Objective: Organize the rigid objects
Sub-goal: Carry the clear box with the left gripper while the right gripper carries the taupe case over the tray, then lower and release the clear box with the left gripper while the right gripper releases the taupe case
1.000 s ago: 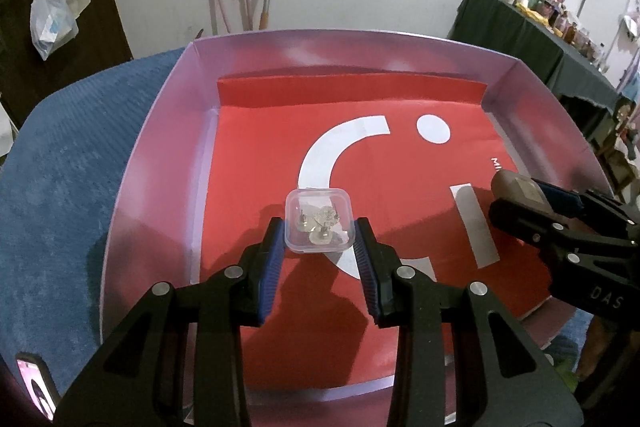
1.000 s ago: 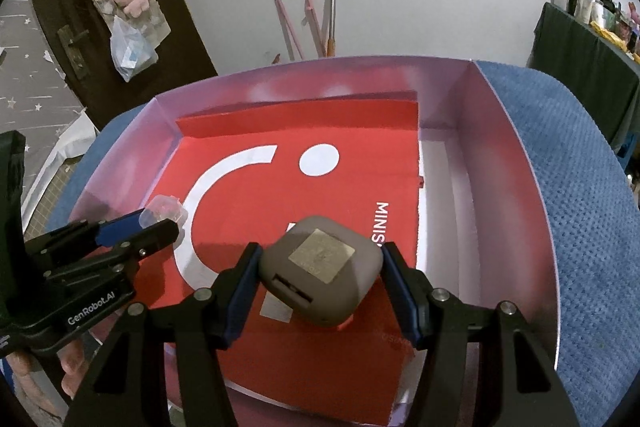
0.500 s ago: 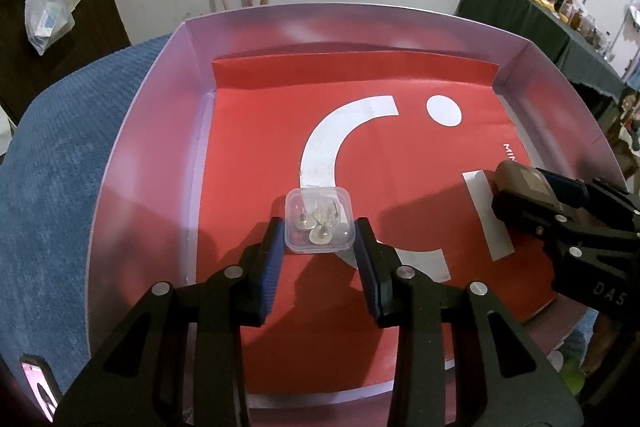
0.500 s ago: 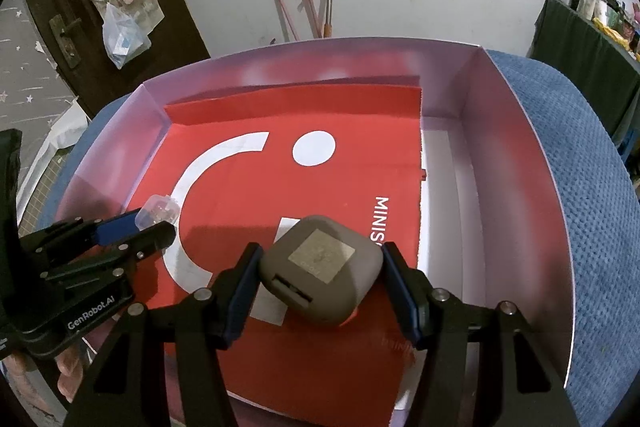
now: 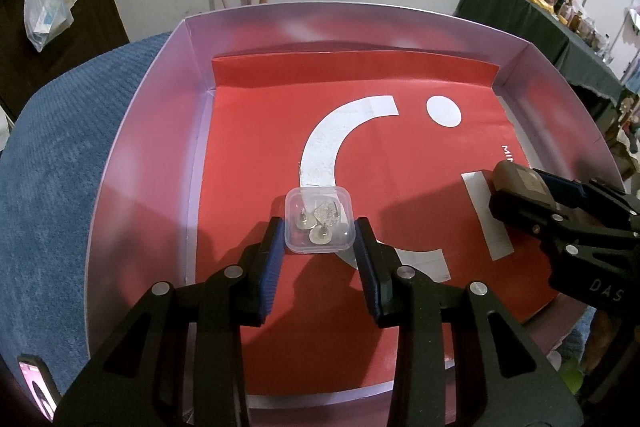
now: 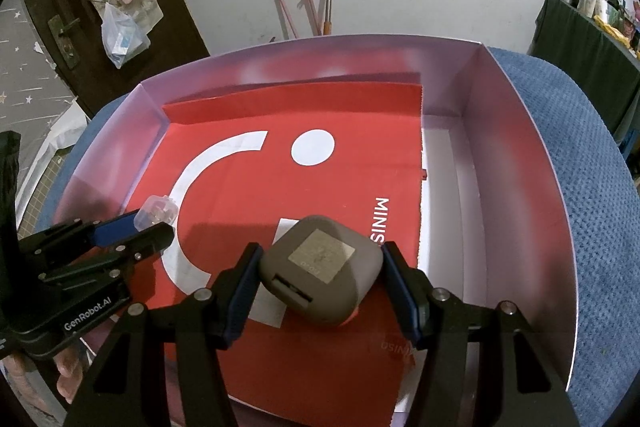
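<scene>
the left gripper (image 5: 319, 241) clasps a small clear plastic box of earrings (image 5: 319, 219) above the shallow white box lined in red paper (image 5: 140, 155); the right gripper (image 6: 320, 273) grips a grey rounded case (image 6: 318, 269), seemingly just off the paper.

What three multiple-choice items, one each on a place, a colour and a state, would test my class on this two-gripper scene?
1. Where is the grey case?
A. on the blue cloth
B. between the right gripper's jaws, over the box
C. by the wall

2. What colour is the sheet lining the box?
A. green
B. yellow
C. red with white shapes

3. How is the left gripper?
A. shut on the clear plastic box
B. empty
C. out of view

Answers: 1 B, both pads press its sides; 2 C, seen in both views; 3 A, the pads flank and touch it.
</scene>
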